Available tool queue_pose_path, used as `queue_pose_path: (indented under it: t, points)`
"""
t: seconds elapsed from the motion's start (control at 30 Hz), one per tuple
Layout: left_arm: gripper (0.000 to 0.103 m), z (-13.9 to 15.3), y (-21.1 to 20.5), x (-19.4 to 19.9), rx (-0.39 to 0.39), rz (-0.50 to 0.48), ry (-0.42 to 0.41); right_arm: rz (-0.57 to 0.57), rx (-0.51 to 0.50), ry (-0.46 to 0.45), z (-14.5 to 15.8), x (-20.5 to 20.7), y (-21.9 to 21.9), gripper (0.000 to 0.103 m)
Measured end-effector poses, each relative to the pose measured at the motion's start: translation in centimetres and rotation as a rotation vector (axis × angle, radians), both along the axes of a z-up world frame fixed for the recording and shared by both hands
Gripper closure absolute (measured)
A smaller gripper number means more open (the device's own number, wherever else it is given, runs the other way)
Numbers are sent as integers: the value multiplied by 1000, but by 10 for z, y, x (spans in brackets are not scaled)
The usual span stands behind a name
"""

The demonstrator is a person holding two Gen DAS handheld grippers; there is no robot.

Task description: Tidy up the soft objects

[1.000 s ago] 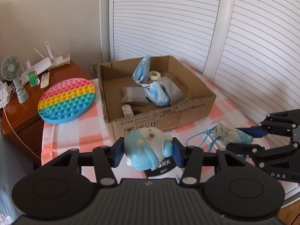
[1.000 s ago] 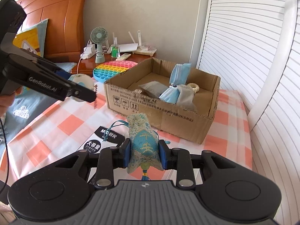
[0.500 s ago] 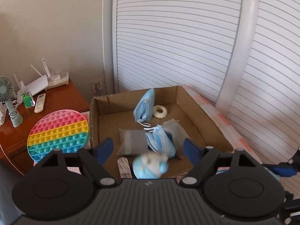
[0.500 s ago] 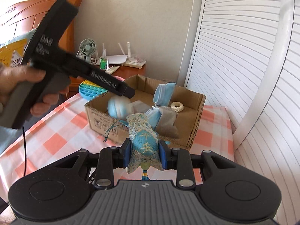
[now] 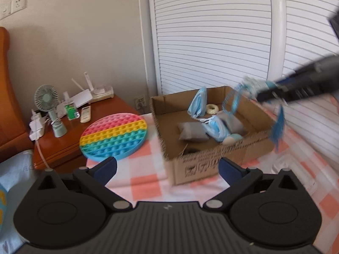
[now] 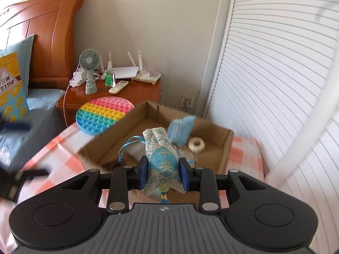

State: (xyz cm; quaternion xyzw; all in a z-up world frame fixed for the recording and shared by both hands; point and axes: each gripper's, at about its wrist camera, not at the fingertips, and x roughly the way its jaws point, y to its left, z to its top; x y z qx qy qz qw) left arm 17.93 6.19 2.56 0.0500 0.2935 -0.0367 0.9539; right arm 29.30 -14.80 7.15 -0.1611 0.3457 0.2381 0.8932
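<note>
The left gripper (image 5: 167,168) no longer holds the round blue plush (image 5: 233,138); its jaws are opening on nothing, and the toy now lies inside the cardboard box (image 5: 211,160). The right gripper (image 6: 163,174) stays clenched on the brocade sachet (image 6: 162,158) (tassel dangling), now above the box, likely next in.

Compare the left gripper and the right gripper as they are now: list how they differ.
The left gripper has its jaws wide and opening with nothing between them; the right gripper is clamped on a blue embroidered sachet. The left gripper sits in front of the cardboard box; the right gripper holds its sachet over the box. Both have blue pads on black bodies.
</note>
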Motion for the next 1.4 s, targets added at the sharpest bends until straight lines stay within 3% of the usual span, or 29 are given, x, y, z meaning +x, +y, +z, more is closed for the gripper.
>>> queue_pose_path:
  t: [0.3,0.37,0.43,0.5,0.67,1.0,1.27,1.4]
  points:
    - [1,-13,26,-49,-8,71,-25,3,-44,57,-20,82,78,63]
    - [1,-16,31,-54,5,89,-33,-27,-40,52,-28,100,91,46]
    - [1,-20,34,-57,22,109,-37,-62,-50,31,-37,111,99,10]
    - [1,-22,39,-59,31,130,-38,-92,-28,38,-44,117,99,0]
    - [1,-23,47,-63,18,157,-32,-99,4,113,-53,103,92,0]
    - [1,-11,44,-68,-35,208,-33,-152,-19,51,-28,12,62,0]
    - [1,-5,29,-70,-62,246,39,-249,-29,-33,-21,-80,27,0]
    - [1,-3,13,-75,-50,221,61,-298,31,11,-23,-114,11,0]
